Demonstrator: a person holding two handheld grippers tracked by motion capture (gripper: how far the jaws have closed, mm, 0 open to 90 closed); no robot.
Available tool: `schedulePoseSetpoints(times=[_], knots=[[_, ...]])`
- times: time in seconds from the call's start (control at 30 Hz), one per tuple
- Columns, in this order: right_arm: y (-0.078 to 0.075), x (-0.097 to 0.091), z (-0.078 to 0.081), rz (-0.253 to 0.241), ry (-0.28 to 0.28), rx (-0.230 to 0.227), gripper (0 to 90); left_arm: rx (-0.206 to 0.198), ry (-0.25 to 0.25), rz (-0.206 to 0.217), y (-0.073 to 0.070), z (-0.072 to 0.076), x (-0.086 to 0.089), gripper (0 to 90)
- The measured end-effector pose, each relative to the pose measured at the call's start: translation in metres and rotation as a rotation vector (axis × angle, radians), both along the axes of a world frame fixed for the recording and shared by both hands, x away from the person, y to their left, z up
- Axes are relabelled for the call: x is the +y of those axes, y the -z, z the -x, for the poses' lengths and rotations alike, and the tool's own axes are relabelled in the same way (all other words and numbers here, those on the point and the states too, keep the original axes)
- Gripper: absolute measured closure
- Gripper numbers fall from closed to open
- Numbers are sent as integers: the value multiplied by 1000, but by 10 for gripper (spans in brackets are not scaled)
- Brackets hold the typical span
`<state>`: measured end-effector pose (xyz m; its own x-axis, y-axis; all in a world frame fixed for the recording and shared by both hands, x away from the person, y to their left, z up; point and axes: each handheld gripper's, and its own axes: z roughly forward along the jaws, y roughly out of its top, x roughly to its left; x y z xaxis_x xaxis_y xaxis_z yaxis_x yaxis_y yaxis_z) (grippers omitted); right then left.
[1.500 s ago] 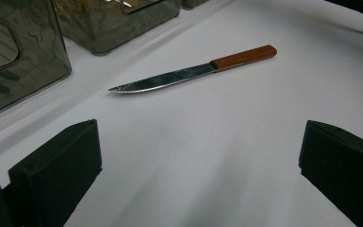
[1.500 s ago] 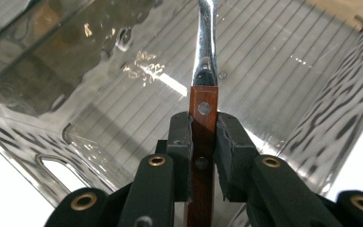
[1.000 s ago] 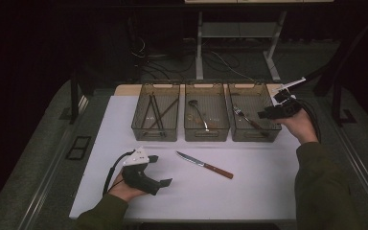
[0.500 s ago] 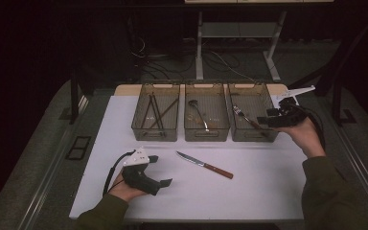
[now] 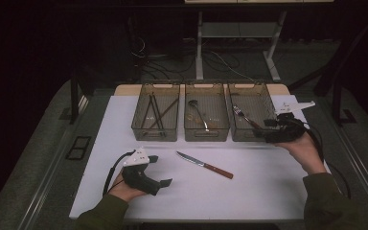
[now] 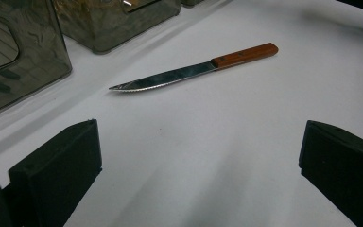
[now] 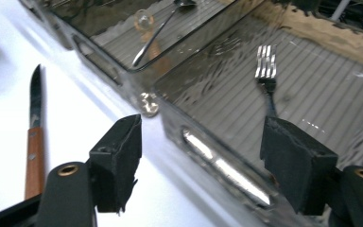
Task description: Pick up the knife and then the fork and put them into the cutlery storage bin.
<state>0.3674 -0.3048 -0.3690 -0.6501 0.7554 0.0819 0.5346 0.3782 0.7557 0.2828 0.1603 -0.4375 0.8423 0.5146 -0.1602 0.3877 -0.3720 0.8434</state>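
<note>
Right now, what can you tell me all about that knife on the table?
The knife lies flat on the white table, in front of the three see-through bins and outside them all. It has a shiny metal blade with a pointed tip and small saw teeth along one edge, and a reddish-brown handle that looks like wood, with small rivets. In the high view it lies slanted, tip toward the back left, handle toward the front right. Nothing touches it but the table; both grippers are away from it.
</note>
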Motion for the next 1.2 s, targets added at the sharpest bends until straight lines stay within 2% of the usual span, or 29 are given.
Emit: schedulePoseSetpoints(times=[0.27, 0.73, 1.2], knots=[[14, 9, 19, -20, -41, -8, 291, -1, 0, -2, 0, 0, 0, 0], [37, 22, 33, -32, -95, 19, 291, -8, 11, -12, -1, 1, 0, 0], [41, 44, 37, -21, -166, 43, 288, -4, 10, -13, -1, 1, 0, 0]])
